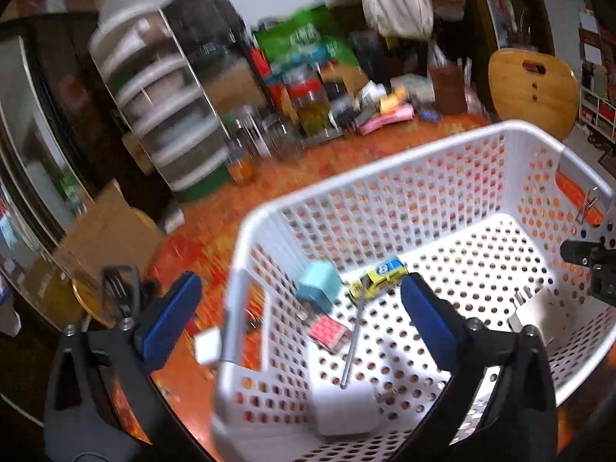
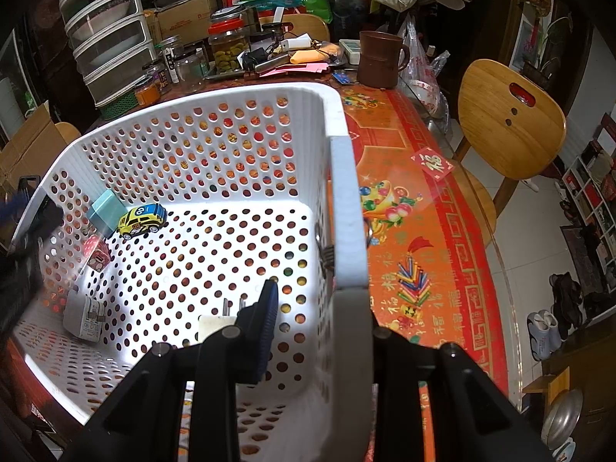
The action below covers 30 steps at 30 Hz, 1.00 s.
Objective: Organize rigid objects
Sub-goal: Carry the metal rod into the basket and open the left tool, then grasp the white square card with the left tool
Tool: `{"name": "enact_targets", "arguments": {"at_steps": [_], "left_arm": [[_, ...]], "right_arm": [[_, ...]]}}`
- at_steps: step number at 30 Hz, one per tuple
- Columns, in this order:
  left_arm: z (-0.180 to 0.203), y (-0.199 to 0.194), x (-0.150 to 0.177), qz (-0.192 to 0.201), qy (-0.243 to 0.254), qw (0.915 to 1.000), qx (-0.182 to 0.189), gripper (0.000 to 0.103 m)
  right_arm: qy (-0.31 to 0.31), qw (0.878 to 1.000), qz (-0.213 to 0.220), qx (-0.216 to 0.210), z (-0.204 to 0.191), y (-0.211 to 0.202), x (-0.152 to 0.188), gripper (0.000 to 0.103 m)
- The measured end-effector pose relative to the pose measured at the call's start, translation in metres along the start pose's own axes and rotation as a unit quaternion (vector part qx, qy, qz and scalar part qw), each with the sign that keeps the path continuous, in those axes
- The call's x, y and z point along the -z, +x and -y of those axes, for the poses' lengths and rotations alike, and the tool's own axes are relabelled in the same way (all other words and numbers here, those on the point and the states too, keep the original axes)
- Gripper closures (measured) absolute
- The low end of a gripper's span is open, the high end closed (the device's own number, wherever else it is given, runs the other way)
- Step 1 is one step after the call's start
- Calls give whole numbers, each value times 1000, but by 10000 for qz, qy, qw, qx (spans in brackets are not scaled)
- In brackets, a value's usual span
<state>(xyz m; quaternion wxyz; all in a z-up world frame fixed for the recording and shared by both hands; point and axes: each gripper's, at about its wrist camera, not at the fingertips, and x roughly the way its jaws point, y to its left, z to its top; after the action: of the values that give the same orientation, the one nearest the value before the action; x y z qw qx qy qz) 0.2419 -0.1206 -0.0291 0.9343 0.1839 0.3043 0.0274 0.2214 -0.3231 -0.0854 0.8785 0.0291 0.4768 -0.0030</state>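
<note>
Two grippers: both working at one white basket, which sits on the red patterned tablecloth.
Left gripper: jaws spread wide, nothing between the blue pads, straddling the basket's near-left corner, one finger outside the wall and one inside.
Right gripper: pinched tight on the basket's right rim, so it's holding the basket itself; only the inner finger is clearly visible, the outer one is hidden behind the rim.
Toy car: yellow and blue, on the basket floor near the far-left corner.
Teal box: just beside the car, up against the basket's left wall.
Pink block: little thing with a brick pattern, on the basket floor by the left wall, nearer than the teal box.
Metal rod: thin, lying on the basket floor, one end touching the car. Pretty blurry tbh.
White charger: plug prongs up, near-left part of the basket floor.
Another white plug: prongs up, on the basket floor right next to the right gripper's inner finger.
Wooden chair: well off to the right of the basket, past the table edge.
</note>
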Motion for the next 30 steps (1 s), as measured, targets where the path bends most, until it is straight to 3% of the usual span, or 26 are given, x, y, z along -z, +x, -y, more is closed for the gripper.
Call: {"name": "enact_targets", "arguments": {"at_steps": [5, 11, 13, 15, 18, 25, 30], "left_arm": [[-45, -17, 4, 129, -356, 9992, 88, 1], [-147, -15, 28, 157, -1043, 9939, -334, 1], [-177, 2, 41, -24, -1212, 9914, -486, 1], [-198, 35, 58, -462, -1373, 9893, -188, 1], [-202, 79, 85, -986, -1396, 9849, 268, 1], [-176, 136, 109, -1441, -1387, 9782, 562, 3], [-164, 161, 121, -1688, -1349, 9743, 639, 23]], "right_arm": [[-1, 10000, -2, 9, 1, 0, 1, 75], [-18, 10000, -10, 8, 1, 0, 2, 75], [-18, 10000, -10, 11, 1, 0, 1, 75], [-10, 10000, -10, 15, 1, 0, 1, 75], [-14, 10000, -9, 10, 1, -1, 1, 75], [-44, 10000, -8, -4, 1, -2, 1, 75], [-48, 10000, -8, 6, 1, -2, 0, 75]]}}
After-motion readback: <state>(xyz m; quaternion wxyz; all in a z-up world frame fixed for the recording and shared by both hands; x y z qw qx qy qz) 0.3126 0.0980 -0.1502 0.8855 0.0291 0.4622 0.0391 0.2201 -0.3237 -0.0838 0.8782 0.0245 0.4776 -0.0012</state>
